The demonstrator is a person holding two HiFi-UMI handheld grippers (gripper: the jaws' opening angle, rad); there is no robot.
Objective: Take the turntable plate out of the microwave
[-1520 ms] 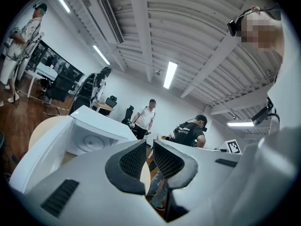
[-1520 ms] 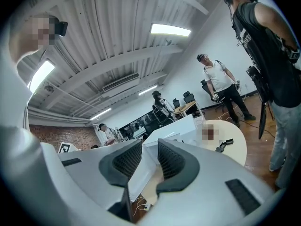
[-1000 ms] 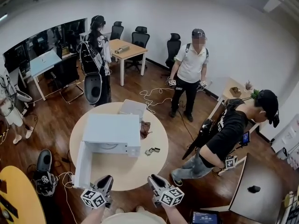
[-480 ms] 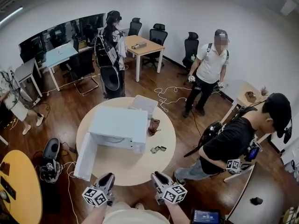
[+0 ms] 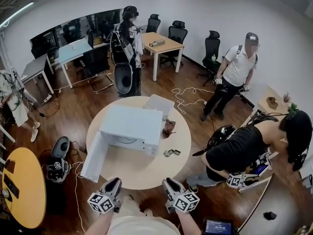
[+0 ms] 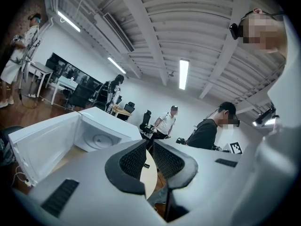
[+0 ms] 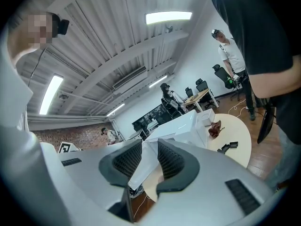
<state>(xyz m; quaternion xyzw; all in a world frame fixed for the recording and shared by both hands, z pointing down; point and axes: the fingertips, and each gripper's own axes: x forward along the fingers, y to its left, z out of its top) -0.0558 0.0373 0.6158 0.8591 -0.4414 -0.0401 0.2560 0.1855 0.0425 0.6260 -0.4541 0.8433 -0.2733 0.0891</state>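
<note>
Plate (image 6: 101, 140) lies flat inside microwave (image 5: 129, 129), door open, on bench (image 5: 146, 173). Prob. glass: heavy, stiff, slick, breakable, so grip by rim. Left claw (image 6: 150, 144) & right claw (image 7: 149, 147) slightly apart, both empty.

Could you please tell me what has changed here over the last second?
The head view has swung, so the table and microwave sit further right in frame, and the person in black has bent lower. Nothing was gripped: the left gripper and right gripper still hover open and empty near the table edge, the microwave door stays open, the turntable plate inside.
</note>
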